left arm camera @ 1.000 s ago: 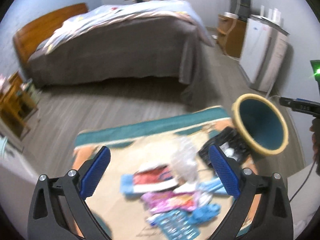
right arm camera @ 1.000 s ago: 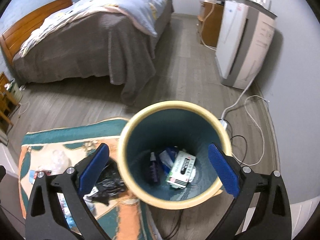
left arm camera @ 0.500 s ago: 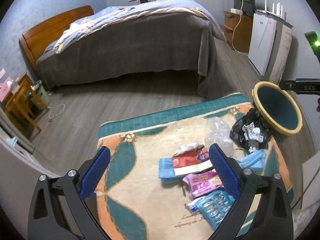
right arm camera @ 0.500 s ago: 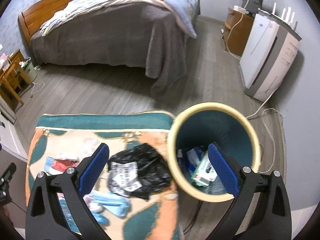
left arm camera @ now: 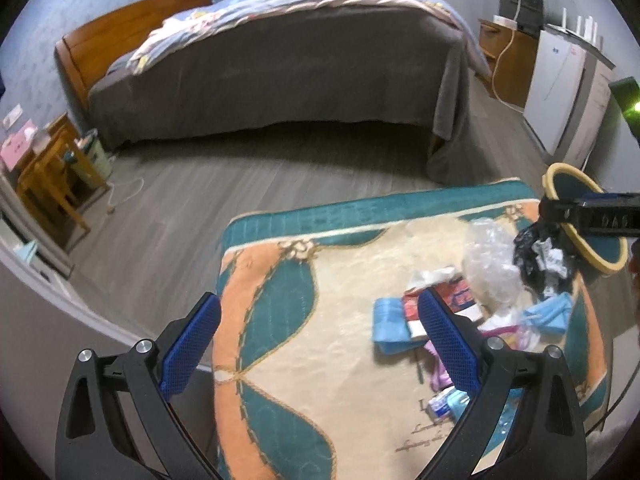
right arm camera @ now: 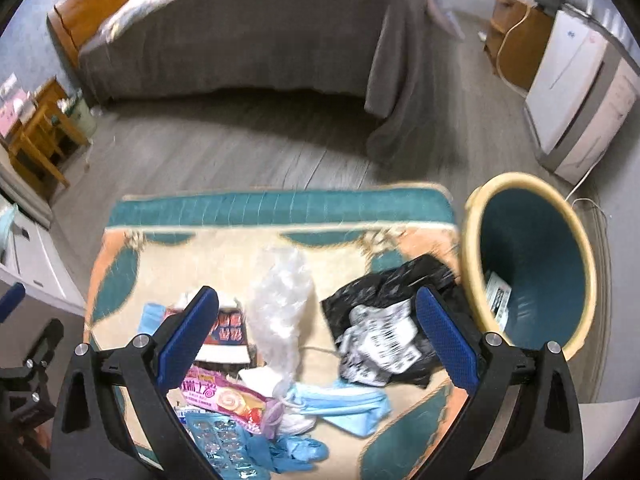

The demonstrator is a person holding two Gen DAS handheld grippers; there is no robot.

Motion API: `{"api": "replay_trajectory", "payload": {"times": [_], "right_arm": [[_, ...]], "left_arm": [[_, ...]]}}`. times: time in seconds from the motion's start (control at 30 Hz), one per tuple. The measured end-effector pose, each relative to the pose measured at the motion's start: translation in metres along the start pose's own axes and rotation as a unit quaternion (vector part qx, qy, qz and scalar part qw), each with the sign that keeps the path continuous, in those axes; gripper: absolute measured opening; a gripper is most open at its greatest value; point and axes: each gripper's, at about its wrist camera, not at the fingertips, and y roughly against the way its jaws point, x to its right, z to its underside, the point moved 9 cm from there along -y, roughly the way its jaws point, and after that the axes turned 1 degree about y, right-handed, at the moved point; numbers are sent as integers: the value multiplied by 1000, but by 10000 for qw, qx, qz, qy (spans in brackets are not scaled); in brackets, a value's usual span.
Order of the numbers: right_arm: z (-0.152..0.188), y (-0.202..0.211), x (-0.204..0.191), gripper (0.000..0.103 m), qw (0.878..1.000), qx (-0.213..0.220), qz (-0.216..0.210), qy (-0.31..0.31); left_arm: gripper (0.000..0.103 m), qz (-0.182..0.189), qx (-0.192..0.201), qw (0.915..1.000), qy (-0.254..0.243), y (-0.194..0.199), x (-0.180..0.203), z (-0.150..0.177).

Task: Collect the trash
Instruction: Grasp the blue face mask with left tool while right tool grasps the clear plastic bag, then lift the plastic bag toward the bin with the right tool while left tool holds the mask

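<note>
A pile of trash lies on the patterned rug [right arm camera: 248, 248]: a black plastic bag [right arm camera: 384, 304] with crumpled printed paper, a clear plastic bag [right arm camera: 280, 300], a blue face mask [right arm camera: 344, 404], a pink snack wrapper [right arm camera: 224, 396], a red box [right arm camera: 224, 328] and a blue blister pack [right arm camera: 220, 444]. A teal bin with a yellow rim [right arm camera: 532, 256] stands right of the rug with some trash inside. My right gripper [right arm camera: 316, 344] is open and empty above the pile. My left gripper [left arm camera: 316, 348] is open and empty over the rug [left arm camera: 304, 320], left of the pile.
A bed with a grey cover [left arm camera: 280, 68] stands beyond the rug. A white appliance [right arm camera: 576, 96] and a wooden cabinet [right arm camera: 512, 40] are at the right wall, with a cable on the floor. A wooden side table [left arm camera: 44, 168] is at the left.
My right gripper has swung left from over the bin to over the trash pile. My left gripper has moved left and back, so the pile now lies at its right.
</note>
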Motion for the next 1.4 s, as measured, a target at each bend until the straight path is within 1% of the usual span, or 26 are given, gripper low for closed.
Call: {"api": "replay_trajectory", "payload": {"times": [0.07, 0.2, 0.37, 0.5, 0.57, 0.6, 0.67, 0.73, 0.8, 0.83, 0.87, 0.9, 0.97, 1.1, 1.13, 1.2, 1.27, 1.3, 1.4], "right_arm": [[4, -12, -11, 97, 9998, -147, -99, 102], [10, -33, -28, 97, 9986, -333, -115, 387], [16, -53, -34, 97, 9964, -496, 76, 680], [19, -66, -37, 97, 9955, -634, 96, 699], [19, -69, -39, 95, 9951, -673, 85, 722], [21, -72, -39, 93, 9945, -708, 103, 759], [23, -76, -39, 87, 9936, -782, 136, 802], [26, -81, -37, 77, 9928, -888, 157, 787], [29, -86, -37, 70, 9923, -999, 112, 726], [31, -88, -38, 67, 9918, -1068, 62, 692], [33, -90, -39, 66, 9914, -1113, 13, 683], [35, -91, -40, 65, 9909, -1154, -31, 692], [37, -93, -43, 61, 9896, -1204, -72, 782], [40, -94, -46, 51, 9885, -1230, -98, 873], [41, -94, -46, 50, 9883, -1247, -101, 873], [42, -95, -47, 48, 9880, -1255, -105, 898], [41, -93, -48, 44, 9881, -1233, -98, 916], [40, -92, -48, 42, 9884, -1212, -105, 909], [37, -88, -46, 36, 9895, -1163, -124, 848]], "left_arm": [[98, -14, -87, 10000, -22, -6, -1, 4], [98, 24, -253, 9997, -40, -19, -1, 14], [98, -86, -562, 9983, -99, -43, 2, 26], [98, 15, -809, 9967, -99, -63, 9, 34], [98, 63, -901, 9957, -201, -71, 15, 38], [97, 33, -946, 9951, -288, -76, 17, 40], [96, 65, -982, 9947, -308, -82, 21, 42], [95, 160, -1007, 9945, -227, -87, 24, 43], [87, 238, -1042, 9942, -141, -93, 25, 43], [79, 310, -1080, 9936, -100, -96, 26, 44], [75, 378, -1114, 9930, -65, -98, 28, 45], [73, 486, -1136, 9923, -25, -100, 30, 46], [67, 561, -1136, 9919, -21, -101, 32, 47], [60, 775, -1161, 9902, -86, -102, 45, 49], [56, 806, -1176, 9897, -109, -103, 47, 50], [46, 916, -1201, 9884, -130, -102, 53, 51], [27, 1018, -1212, 9873, -132, -101, 57, 51], [27, 1048, -1204, 9870, -164, -99, 59, 50], [23, 943, -1063, 9893, -320, -93, 62, 46]]}}
